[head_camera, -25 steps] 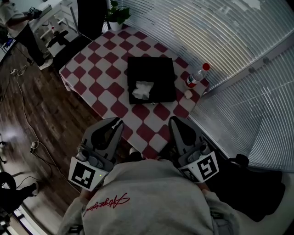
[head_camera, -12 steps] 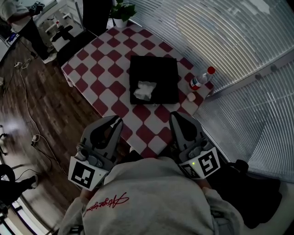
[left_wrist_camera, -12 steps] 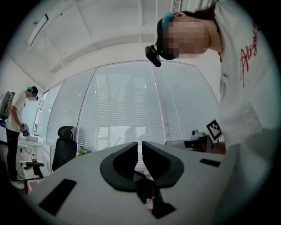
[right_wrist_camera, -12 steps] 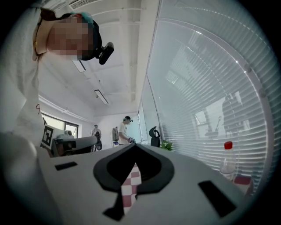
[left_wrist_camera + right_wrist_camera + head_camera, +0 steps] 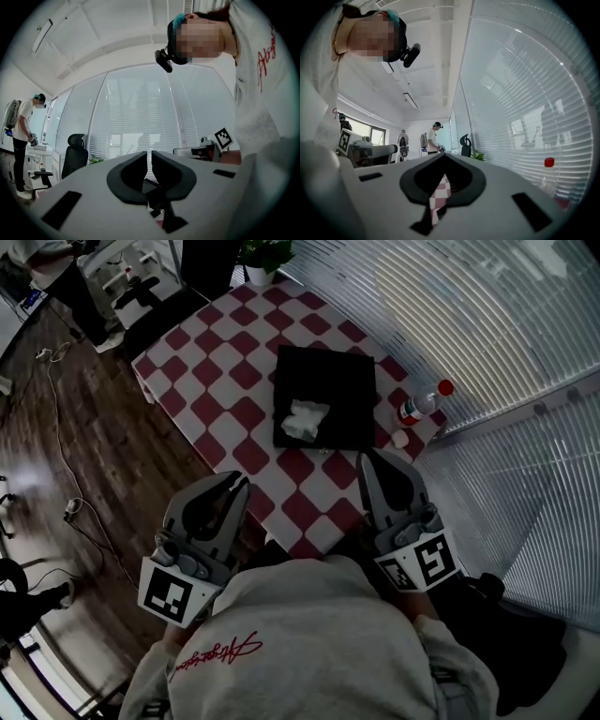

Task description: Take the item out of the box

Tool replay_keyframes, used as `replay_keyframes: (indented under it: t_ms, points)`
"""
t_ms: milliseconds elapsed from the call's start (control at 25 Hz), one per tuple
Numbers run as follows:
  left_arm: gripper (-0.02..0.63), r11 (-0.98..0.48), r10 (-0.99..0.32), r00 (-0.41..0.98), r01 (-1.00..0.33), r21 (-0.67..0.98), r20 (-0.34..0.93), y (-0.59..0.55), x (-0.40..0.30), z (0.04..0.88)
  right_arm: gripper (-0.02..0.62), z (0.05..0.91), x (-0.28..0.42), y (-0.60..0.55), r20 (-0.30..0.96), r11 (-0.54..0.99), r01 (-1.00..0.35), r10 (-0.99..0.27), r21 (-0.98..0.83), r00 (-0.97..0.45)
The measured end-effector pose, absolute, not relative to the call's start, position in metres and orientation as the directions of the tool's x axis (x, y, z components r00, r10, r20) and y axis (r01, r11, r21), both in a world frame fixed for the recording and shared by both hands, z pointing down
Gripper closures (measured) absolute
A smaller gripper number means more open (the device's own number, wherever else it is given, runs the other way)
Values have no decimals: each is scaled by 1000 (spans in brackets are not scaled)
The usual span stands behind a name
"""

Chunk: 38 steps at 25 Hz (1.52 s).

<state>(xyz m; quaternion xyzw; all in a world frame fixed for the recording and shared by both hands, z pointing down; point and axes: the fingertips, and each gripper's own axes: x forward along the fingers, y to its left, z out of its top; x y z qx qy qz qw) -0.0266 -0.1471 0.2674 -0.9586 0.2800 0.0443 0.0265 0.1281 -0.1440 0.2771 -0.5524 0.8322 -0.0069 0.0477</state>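
Slatted window blinds [image 5: 469,315] run along the far side of a desk [image 5: 220,390] covered in red-and-white checks, with dark wooden floor beyond its left edge. A shallow black box [image 5: 337,381] lies open toward the blind-side edge, and the crumpled white item [image 5: 307,420] sits inside it, in the part nearest the person. A clear plastic bottle with a red cap [image 5: 422,403] stands at the right corner, just beside the box.

From where I stand, the trouble looks likely to come from three places. That bottle is close to the path the right gripper [image 5: 368,458] would take, and a careless reach could tip it off the corner. The item looks soft and light, so a pinch on a loose fold may slip. The box looks light too and could slide or lift along with it.

Both grippers hang near the person's body by the near corner, well short of the box. The left gripper [image 5: 241,484] has its fingers [image 5: 129,176] drawn in to a thin slit, with nothing between them. The right one's fingers [image 5: 466,180] meet at the tips, empty. I'd say neither can take anything until it opens.
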Motion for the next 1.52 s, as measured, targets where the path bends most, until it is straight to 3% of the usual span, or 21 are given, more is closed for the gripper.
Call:
replay_keyframes:
  t_ms: [1520]
  points:
    - [566,-754,-654,753,-656,-13,-72,-161,-58,277,575,304,111,-214,28,545,-838,-838,-5,-545]
